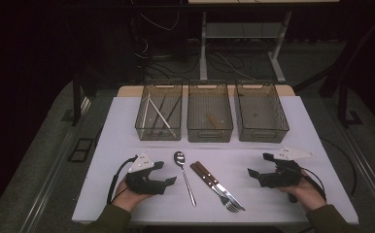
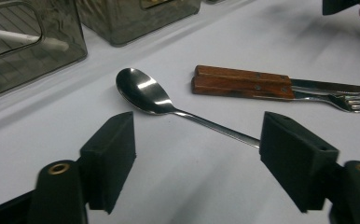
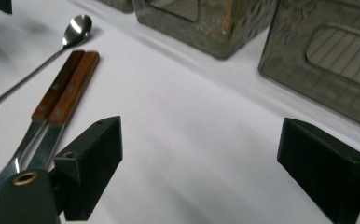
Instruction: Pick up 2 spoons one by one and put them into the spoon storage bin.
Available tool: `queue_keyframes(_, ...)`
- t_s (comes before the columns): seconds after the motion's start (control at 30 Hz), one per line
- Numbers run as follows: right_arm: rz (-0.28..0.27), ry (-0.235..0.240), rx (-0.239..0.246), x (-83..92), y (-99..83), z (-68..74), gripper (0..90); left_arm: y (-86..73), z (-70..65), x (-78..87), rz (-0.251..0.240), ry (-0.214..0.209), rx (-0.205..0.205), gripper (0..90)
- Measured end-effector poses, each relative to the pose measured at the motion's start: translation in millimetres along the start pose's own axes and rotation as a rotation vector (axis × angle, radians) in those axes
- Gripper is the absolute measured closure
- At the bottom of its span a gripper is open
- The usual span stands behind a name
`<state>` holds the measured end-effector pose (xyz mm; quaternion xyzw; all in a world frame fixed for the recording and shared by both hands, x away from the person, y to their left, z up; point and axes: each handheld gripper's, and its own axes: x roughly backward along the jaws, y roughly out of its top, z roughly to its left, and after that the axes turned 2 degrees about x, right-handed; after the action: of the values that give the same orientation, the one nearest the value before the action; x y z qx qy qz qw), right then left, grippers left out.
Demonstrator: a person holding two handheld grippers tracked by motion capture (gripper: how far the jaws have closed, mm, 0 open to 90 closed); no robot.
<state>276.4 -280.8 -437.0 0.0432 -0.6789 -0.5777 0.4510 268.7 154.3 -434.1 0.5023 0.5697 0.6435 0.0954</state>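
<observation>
Both tools sit nearest us at the desk's (image 1: 292, 126) front edge. We hold the left tool (image 1: 167, 172) released, jaws straddling the spoon (image 1: 184, 175) handle without touching it. We hold the right tool (image 1: 256, 165) released over bare desk. Between them lie the spoon, then a wooden-handled knife (image 1: 218, 183) and fork (image 1: 213, 182), side by side. Farther back stand three bins (image 1: 210, 133).

Dim room, bright white table, soft shadows, blurred close-ups
</observation>
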Motion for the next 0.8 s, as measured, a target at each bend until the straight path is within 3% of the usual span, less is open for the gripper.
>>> queue_keyframes(0.2, 0.015, -0.001, 0.006, 9.6, -10.5, 5.4, 14.1, 3.8, 0.4, 0.1, 0.01, 0.022, -0.003, 47.8)
queue_keyframes(0.57, 0.05, -0.008, 0.012, 12.8, -18.3, 11.3, 14.1, 18.4, 5.6, -15.9, 0.076, 0.006, -0.029, 87.1)
queue_keyframes(0.8, 0.055, -0.008, 0.017, 10.8, -18.2, 12.1, 14.2, 33.5, 8.3, -40.0, 0.098, 0.003, -0.05, 89.3)
